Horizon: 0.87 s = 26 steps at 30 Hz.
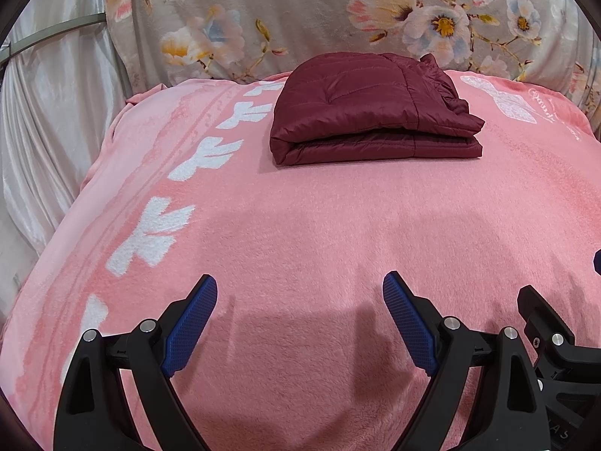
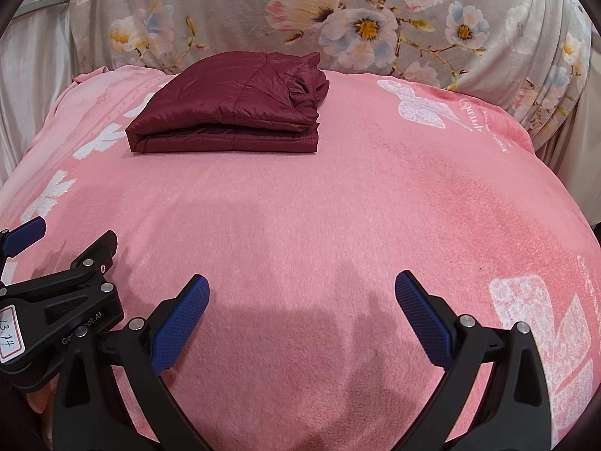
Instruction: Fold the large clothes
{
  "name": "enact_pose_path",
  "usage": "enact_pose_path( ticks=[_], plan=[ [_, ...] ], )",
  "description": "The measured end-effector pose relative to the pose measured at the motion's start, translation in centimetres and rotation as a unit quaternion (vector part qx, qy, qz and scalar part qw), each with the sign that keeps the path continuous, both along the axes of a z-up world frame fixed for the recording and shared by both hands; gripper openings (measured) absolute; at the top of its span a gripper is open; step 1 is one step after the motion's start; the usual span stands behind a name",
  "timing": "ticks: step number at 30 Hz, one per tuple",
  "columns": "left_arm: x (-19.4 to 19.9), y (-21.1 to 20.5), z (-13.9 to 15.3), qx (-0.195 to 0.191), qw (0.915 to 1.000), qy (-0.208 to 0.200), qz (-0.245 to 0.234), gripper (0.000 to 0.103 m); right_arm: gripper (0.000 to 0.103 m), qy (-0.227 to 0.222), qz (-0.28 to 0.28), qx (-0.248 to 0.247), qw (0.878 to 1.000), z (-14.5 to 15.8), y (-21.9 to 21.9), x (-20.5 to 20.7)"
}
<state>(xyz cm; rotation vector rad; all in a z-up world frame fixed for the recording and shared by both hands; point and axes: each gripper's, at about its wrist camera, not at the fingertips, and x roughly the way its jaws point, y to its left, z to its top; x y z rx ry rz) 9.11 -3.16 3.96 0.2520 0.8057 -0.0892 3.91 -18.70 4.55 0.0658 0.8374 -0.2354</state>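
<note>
A dark red quilted jacket (image 1: 370, 111) lies folded into a thick rectangular bundle at the far end of the pink blanket (image 1: 300, 225); it also shows in the right wrist view (image 2: 233, 107). My left gripper (image 1: 300, 293) is open and empty, low over the blanket's near part, well short of the jacket. My right gripper (image 2: 302, 289) is open and empty too, beside the left one. Part of the right gripper's body (image 1: 544, 334) shows at the left wrist view's right edge, and the left gripper's body (image 2: 64, 300) shows at the right wrist view's left edge.
A grey floral blanket (image 1: 300, 18) rises behind the pink one. White satin curtain fabric (image 1: 49, 112) hangs on the left. The pink blanket carries white butterfly prints (image 2: 420, 107) and drops off at its left and right edges.
</note>
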Motion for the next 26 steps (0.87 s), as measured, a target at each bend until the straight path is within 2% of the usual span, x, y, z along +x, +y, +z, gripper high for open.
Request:
enact_pose_path(
  ticks=[19,23,26],
  plan=[
    [0.05,0.07,0.09,0.003,1.0000,-0.003,0.000,0.085,0.097,0.000,0.000,-0.002,1.000,0.12,-0.27,0.08],
    [0.00,-0.16,0.21,0.008,1.0000,-0.003,-0.004,0.076,0.097,0.000,0.002,-0.007,1.000,0.25,-0.25,0.13],
    [-0.01,-0.09,0.32,0.010,0.9999,-0.006,-0.006,0.075,0.097,0.000,0.001,-0.008,1.000,0.31,-0.12,0.13]
  ],
)
